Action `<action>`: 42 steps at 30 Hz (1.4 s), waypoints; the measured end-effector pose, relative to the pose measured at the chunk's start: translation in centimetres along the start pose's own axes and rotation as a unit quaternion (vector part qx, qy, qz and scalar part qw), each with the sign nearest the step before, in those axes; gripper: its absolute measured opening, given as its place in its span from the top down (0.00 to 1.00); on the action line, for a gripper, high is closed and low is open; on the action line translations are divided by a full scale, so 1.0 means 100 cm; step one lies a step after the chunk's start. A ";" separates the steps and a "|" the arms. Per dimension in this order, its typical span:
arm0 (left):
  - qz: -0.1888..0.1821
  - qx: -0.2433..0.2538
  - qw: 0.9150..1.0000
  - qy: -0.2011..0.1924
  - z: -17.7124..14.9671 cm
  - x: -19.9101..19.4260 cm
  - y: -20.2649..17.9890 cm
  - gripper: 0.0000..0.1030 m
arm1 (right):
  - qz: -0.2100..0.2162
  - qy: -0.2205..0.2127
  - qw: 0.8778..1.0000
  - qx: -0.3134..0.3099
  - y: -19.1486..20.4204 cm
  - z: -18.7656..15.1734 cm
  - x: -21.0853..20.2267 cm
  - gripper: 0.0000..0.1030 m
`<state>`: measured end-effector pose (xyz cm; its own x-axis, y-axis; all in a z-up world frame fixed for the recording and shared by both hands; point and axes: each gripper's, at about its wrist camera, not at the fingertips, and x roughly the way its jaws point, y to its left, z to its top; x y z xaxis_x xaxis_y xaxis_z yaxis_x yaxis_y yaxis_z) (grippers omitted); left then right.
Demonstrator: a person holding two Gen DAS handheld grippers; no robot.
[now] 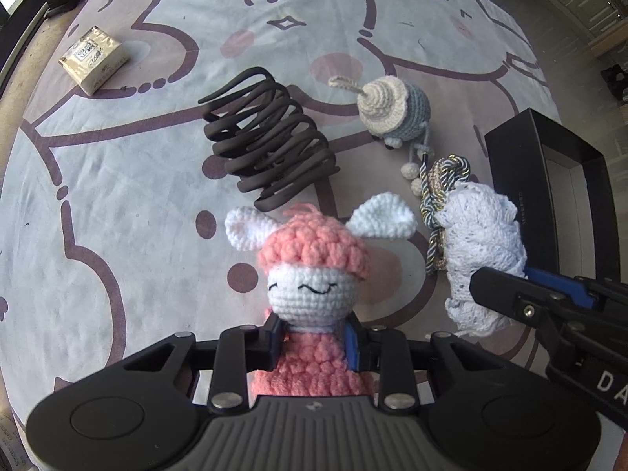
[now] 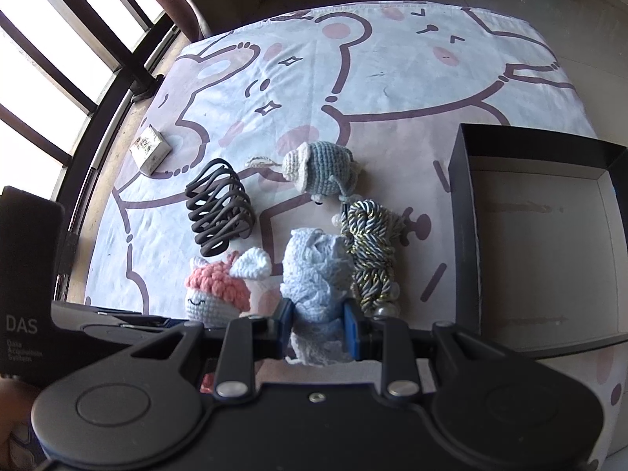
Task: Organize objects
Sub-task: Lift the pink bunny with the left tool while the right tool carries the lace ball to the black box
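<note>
Box (image 2: 463, 235) first: black, open-topped, bare inside, parked at the right edge of the cartoon-print cloth (image 2: 392, 90), so probably where all the loose stuff ends up. Makes sense having it right next to the pile, short trip for each item.

Next down in size, dark coil spring thing (image 1: 271, 145) lying on its side mid-cloth, untouched, well apart from both claws.

Then pale lace bundle (image 2: 314, 271), squeezed between the blue pads of the right gripper (image 2: 318, 329), clenched tight on its lower end, tilted steeply down. Closest item to the box, so likely first in.

Pink crochet doll (image 1: 310, 274) with white ears, lying face-up, clamped around the body just under the head by the left gripper (image 1: 314, 343). Also clenched, grabbed at the narrow part for a firm hold, looks like.

Blue-grey crochet toy (image 1: 396, 110) beyond, loose. Twisted cord bundle (image 2: 371, 251) touching the lace, could snag on lift. Small packet (image 1: 94, 57) far off to the left near the cloth's edge.
</note>
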<state>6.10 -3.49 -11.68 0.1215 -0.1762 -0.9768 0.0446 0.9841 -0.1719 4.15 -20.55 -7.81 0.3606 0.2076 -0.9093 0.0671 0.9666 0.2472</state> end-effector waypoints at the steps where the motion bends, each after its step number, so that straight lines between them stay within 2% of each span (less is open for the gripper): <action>1: -0.003 -0.001 1.000 -0.006 0.000 -0.005 0.000 0.69 | 0.000 -0.002 1.000 0.000 0.001 0.000 -0.002 0.72; 21: 0.021 0.009 0.994 -0.104 -0.005 -0.065 -0.003 0.69 | 0.005 -0.059 0.998 0.003 0.005 0.000 -0.039 0.72; 42: 0.018 0.015 0.991 -0.133 0.004 -0.073 -0.017 0.69 | -0.002 -0.103 0.995 0.010 -0.012 0.009 -0.058 0.72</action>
<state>5.52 -3.87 -4.17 0.3799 -0.1440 -0.9138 0.0646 0.9895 -0.1291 2.82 -23.04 -2.55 0.5432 0.1660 -0.8230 0.0876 0.9637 0.2522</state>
